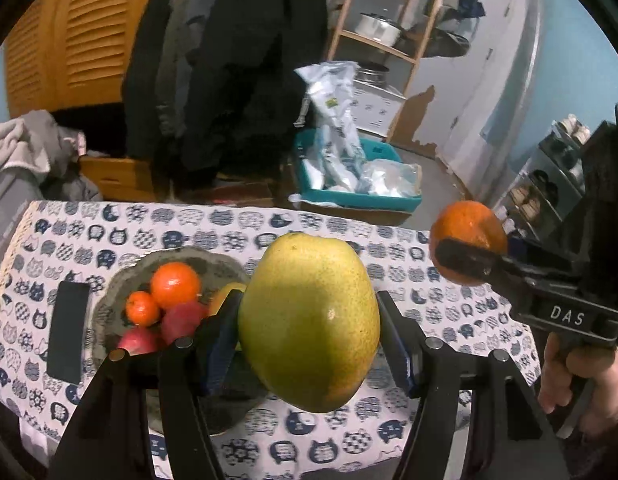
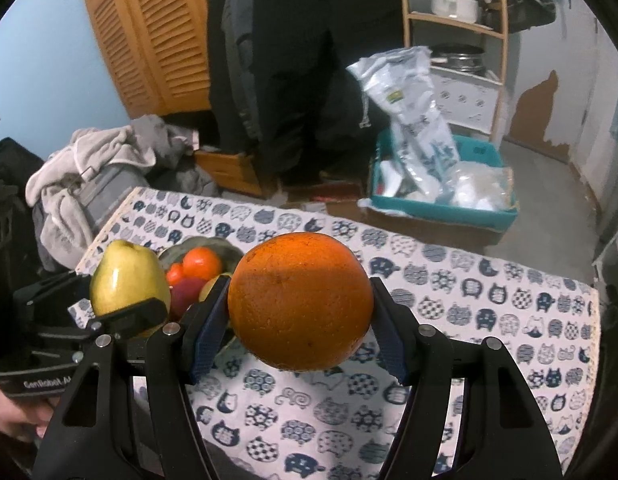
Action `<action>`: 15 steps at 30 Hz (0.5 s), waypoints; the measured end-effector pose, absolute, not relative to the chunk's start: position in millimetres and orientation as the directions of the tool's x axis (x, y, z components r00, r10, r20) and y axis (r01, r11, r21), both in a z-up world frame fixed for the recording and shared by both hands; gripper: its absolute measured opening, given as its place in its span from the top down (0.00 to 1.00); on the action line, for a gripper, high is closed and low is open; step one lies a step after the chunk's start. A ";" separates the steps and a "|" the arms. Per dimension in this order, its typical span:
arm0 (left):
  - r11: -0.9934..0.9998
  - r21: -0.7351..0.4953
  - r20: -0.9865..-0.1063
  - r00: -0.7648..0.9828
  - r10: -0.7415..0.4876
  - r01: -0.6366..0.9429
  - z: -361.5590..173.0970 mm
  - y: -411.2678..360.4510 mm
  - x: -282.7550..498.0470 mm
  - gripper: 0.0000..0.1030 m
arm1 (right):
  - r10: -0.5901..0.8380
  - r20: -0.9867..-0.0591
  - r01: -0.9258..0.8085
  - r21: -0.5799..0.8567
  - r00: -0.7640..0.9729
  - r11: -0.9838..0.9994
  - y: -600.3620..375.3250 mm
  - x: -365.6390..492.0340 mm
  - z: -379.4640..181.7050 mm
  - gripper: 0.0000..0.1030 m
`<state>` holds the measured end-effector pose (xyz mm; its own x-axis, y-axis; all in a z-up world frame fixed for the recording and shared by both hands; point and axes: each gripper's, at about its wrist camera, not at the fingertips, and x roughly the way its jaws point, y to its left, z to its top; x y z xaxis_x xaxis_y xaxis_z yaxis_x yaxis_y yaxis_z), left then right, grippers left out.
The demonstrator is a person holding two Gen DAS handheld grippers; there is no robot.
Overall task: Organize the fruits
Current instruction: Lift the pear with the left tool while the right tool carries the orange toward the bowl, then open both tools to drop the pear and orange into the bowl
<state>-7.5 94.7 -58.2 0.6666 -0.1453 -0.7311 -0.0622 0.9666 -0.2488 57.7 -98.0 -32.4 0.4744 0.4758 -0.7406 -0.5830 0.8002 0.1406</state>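
Observation:
My left gripper (image 1: 309, 328) is shut on a big yellow-green pear (image 1: 309, 320) and holds it above the table, just right of a grey bowl (image 1: 109, 300). The bowl holds two oranges (image 1: 175, 284), red fruits (image 1: 181, 318) and a yellow one. My right gripper (image 2: 301, 316) is shut on a large orange (image 2: 301, 300), held above the table's middle. In the left wrist view the right gripper (image 1: 465, 256) with the orange (image 1: 469, 224) is at the right. In the right wrist view the pear (image 2: 127, 280) and the bowl (image 2: 213, 246) are at the left.
The table wears a cat-print cloth (image 2: 469, 320). A black phone (image 1: 67, 332) lies left of the bowl. Beyond the far edge are a teal bin of plastic bags (image 2: 441, 200), a wooden shelf with pots (image 2: 457, 4), hanging dark clothes (image 1: 229, 60) and a laundry pile (image 2: 89, 160).

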 end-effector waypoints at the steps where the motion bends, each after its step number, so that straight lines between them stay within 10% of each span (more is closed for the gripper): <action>1: 0.966 -0.249 -0.734 0.664 -0.138 -0.075 -59.7 100.5 -7.7 0.36 | 0.478 -0.743 -0.584 0.145 0.468 0.799 -94.7 58.6 -34.2 0.35; 15: 0.935 -0.264 -0.777 0.627 -0.061 -0.237 -94.7 177.0 -18.4 0.36 | 0.484 -0.814 -0.641 0.189 0.321 0.744 -19.4 54.4 -89.8 0.35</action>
